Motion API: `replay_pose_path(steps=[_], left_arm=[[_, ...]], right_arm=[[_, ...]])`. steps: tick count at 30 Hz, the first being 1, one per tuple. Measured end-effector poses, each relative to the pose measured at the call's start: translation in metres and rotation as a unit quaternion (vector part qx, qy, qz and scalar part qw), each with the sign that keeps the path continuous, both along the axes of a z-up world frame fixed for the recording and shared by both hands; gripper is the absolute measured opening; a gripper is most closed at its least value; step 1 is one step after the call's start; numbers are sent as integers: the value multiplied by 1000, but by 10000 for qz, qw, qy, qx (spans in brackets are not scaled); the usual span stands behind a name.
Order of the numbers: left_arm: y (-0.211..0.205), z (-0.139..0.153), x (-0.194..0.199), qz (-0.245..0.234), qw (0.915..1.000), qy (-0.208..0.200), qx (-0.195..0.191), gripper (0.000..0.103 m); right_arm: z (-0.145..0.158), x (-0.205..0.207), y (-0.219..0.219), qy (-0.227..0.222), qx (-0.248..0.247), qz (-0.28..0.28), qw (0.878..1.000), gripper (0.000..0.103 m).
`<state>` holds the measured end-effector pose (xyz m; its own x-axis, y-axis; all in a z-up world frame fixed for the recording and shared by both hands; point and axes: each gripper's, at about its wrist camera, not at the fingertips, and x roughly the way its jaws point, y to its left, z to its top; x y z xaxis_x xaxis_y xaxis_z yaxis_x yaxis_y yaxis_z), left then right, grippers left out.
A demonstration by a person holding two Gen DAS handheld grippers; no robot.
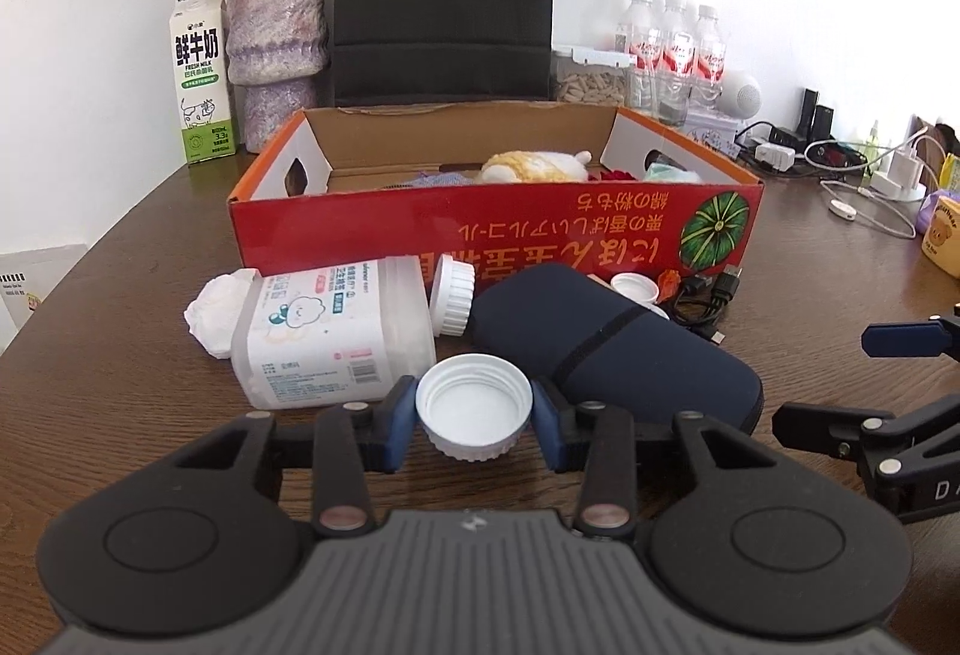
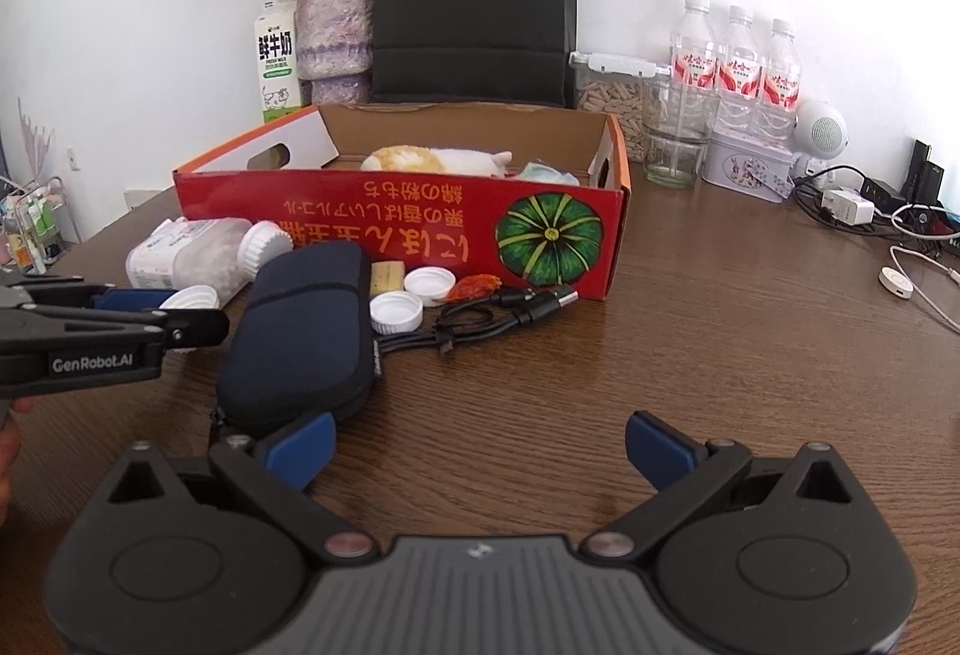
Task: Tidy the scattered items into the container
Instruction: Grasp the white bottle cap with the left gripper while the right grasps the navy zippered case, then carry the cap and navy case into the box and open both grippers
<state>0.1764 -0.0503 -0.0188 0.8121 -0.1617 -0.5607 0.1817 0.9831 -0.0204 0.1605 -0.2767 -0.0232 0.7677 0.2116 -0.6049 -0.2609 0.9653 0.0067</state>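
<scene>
Brown bench [image 1: 120, 355] before the red box [image 1: 498, 229]: left gripper [image 1: 474, 415] clenches a light, stiff, slippery white cap [image 1: 474, 406] by its ribbed rim; right gripper [image 2: 480, 451] gapes empty.

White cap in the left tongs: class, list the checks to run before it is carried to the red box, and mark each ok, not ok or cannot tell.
1. Left tongs pads against both sides of the cap: ok.
2. Cap lifted off the table: cannot tell.
3. Box open on top: ok.
4. Free floor in the box beside the plush: ok.
5. Right tongs open, empty, off to the side: ok.
6. Jar and case lie between cap and box, so lift over them: not ok.
</scene>
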Motion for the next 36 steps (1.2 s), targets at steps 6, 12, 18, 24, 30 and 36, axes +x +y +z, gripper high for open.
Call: replay_pose_path(steps=[6,12,18,24,30,36], left_arm=[[15,9,-6,93,9996,-166,-198,41],[40,17,-10,316,9983,-277,-395,41],[70,22,-13,567,9963,-338,-545,41],[91,22,-14,677,9954,-321,-604,41],[99,20,-13,683,9952,-282,-641,41],[100,19,-12,655,9951,-242,-698,41]], right_arm=[[13,2,12,-145,-30,99,9998,103],[21,12,38,-191,-57,405,9990,103],[17,35,76,-80,-251,753,9968,95],[3,60,105,201,-556,856,9946,88],[-2,74,111,479,-452,851,9942,71],[-1,70,109,410,-452,891,9942,63]])
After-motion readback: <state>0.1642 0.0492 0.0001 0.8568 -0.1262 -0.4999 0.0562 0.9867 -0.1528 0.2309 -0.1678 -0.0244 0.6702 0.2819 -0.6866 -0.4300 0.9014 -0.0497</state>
